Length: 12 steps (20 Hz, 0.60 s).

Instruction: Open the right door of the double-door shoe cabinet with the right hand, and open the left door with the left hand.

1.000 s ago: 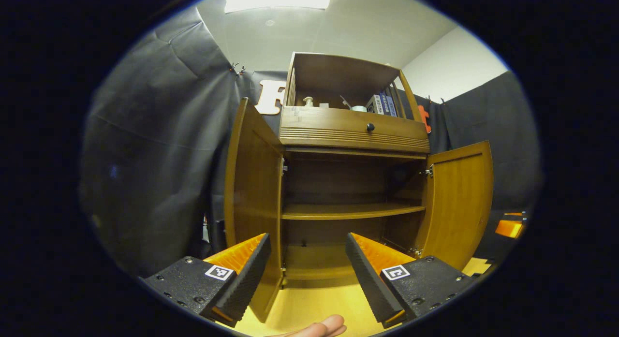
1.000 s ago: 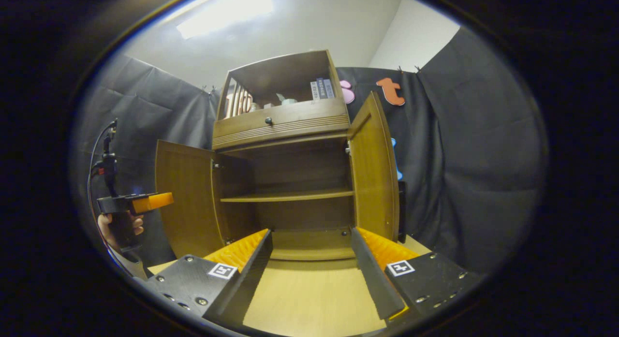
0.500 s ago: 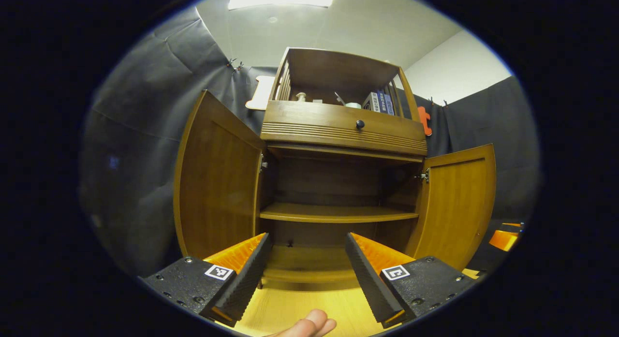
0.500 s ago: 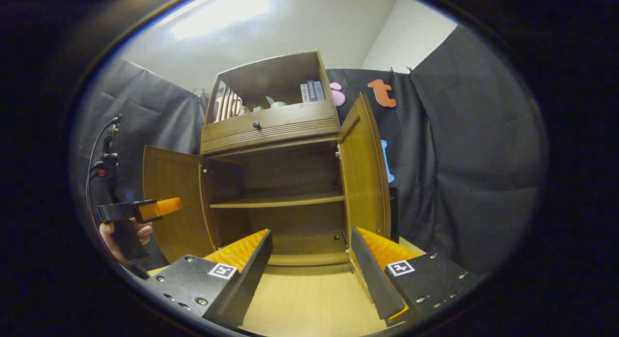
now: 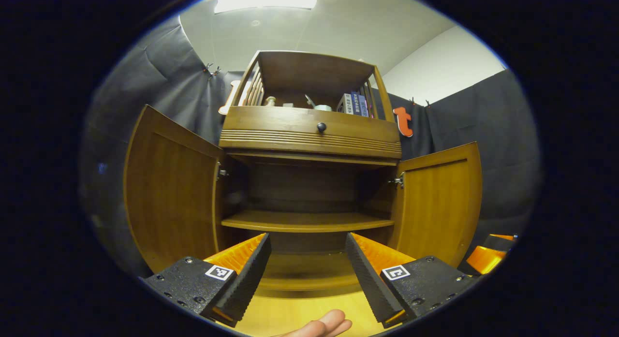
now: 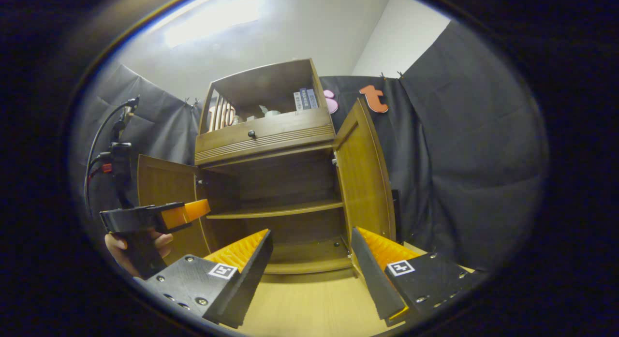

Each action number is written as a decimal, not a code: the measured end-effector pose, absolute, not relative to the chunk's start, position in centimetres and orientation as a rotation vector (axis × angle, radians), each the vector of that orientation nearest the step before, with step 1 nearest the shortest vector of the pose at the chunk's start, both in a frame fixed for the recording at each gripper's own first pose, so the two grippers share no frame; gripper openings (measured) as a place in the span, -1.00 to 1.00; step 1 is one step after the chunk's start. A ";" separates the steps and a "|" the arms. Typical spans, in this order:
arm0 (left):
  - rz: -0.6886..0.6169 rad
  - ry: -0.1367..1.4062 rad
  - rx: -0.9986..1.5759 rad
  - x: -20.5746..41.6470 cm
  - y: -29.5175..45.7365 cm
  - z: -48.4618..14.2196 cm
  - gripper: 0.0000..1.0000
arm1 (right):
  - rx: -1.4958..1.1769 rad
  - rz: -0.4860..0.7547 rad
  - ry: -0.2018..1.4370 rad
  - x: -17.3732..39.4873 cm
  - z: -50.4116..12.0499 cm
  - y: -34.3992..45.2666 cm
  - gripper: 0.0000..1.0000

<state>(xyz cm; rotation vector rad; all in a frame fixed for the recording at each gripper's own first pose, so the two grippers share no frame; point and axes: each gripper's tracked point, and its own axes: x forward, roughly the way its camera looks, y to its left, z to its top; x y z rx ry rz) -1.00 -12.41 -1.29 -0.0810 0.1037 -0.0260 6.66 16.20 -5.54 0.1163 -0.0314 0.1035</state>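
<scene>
Standing back from the shoe cabinet (image 5: 309,182), we held both grippers with their jaws wide and nothing between them. The left gripper (image 5: 307,271) faced the cabinet's open middle, and the right gripper (image 6: 312,274) faced it from a little to the right. The left door (image 5: 171,192) was swung far out to the left and the right door (image 5: 440,199) hung open on the right, so we judged both openings done and the step in hand to be a clean retreat. Neither gripper touched a door; each sat near us, apart from the cabinet, above the pale wooden floor (image 6: 309,308). To finish well, we thought it best to draw each gripper straight back towards us, away from the door edges, so that no finger clipped a panel and nudged it shut. In the right gripper view the right door (image 6: 362,175) looked less widely swung than the left door (image 6: 164,197), so we would give it extra clearance.
</scene>
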 end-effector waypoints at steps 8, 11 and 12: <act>-0.156 0.151 -0.035 -1.3 -16.7 -5.4 0.84 | 0.013 0.045 -0.140 8.2 -5.0 18.0 0.93; -0.181 0.176 0.006 -1.7 -16.1 -5.7 0.93 | -0.035 -0.011 -0.159 9.8 -5.6 18.4 1.00; -0.174 0.166 0.015 -1.4 -15.7 -5.5 0.93 | -0.052 -0.016 -0.154 10.3 -6.1 18.9 0.94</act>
